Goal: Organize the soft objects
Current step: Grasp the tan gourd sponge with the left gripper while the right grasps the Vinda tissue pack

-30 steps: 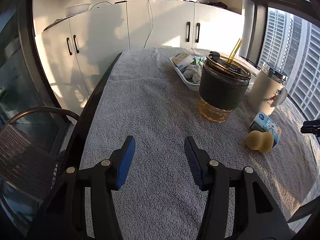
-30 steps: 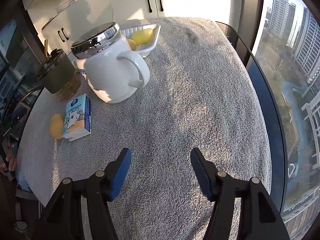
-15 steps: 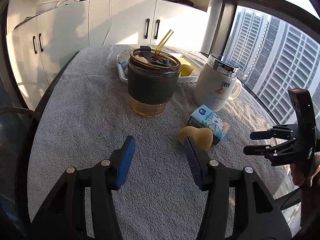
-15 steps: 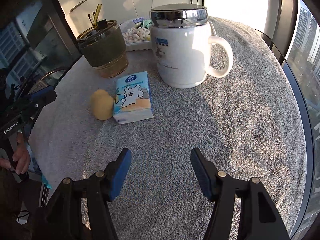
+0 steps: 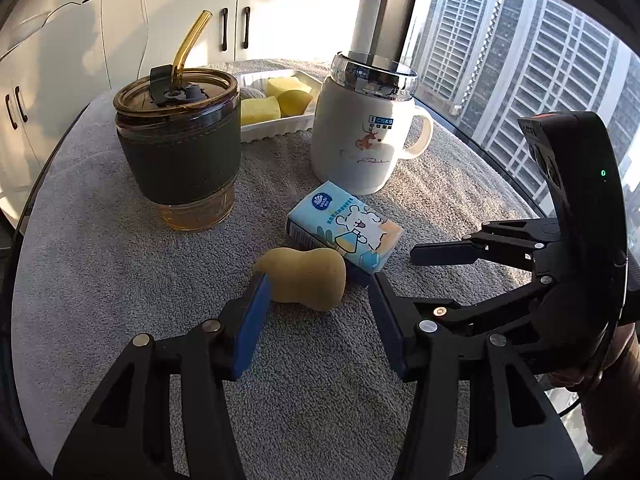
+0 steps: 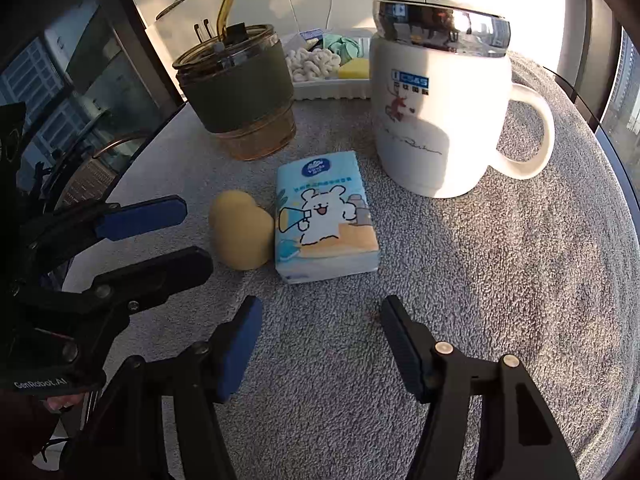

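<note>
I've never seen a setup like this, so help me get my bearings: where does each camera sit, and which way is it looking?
Left wrist: sits on the left gripper, looking along its open fingers at the yellow gourd-shaped sponge; the right gripper shows at right.
Right wrist: sits on the right gripper, facing the tissue pack; the left gripper shows at left.
Shared: sponge, tissue pack, white lidded mug, straw tumbler, white tray, grey towel.
</note>
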`<move>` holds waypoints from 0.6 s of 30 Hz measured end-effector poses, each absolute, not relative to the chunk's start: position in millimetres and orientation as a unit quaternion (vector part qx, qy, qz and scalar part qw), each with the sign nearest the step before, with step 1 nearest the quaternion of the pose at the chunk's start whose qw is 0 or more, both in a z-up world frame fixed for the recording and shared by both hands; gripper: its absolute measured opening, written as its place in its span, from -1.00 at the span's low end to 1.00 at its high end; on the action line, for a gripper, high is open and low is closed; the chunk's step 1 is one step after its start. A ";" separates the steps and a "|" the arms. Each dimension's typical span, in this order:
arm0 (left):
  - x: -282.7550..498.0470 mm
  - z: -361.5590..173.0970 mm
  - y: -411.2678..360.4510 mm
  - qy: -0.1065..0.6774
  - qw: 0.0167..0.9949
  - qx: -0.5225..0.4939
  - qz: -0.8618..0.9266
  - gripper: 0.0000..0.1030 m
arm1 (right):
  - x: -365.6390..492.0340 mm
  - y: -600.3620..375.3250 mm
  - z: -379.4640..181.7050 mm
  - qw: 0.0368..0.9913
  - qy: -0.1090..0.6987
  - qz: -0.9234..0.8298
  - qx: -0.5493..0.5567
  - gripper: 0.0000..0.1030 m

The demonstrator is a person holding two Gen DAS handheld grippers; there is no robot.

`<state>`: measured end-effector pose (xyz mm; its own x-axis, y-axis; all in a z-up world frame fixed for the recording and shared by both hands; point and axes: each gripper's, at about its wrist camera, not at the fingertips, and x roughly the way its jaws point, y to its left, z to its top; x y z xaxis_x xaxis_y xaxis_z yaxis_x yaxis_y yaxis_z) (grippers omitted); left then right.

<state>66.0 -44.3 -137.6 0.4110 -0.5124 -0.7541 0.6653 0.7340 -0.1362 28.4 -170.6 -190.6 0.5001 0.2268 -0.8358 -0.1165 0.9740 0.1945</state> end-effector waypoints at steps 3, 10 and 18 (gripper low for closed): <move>74.8 -141.3 -43.9 0.418 0.831 0.088 -0.355 -0.04 | 36.7 -166.1 -191.5 0.866 0.489 0.090 0.049 0.23; 86.5 -147.7 -45.1 0.430 0.820 0.096 -0.365 0.04 | 42.6 -164.2 -190.6 0.872 0.480 0.090 0.020 0.22; 97.0 -161.4 -52.9 0.465 0.804 0.095 -0.359 0.18 | 44.4 -146.3 -194.9 0.882 0.462 0.090 -0.041 0.26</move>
<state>97.0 -52.9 -161.4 0.3103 -0.4887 -0.8154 0.6649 0.7247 -0.1812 44.4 -146.3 -194.9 0.5575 0.1216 -0.8212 -0.1975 0.9802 0.0111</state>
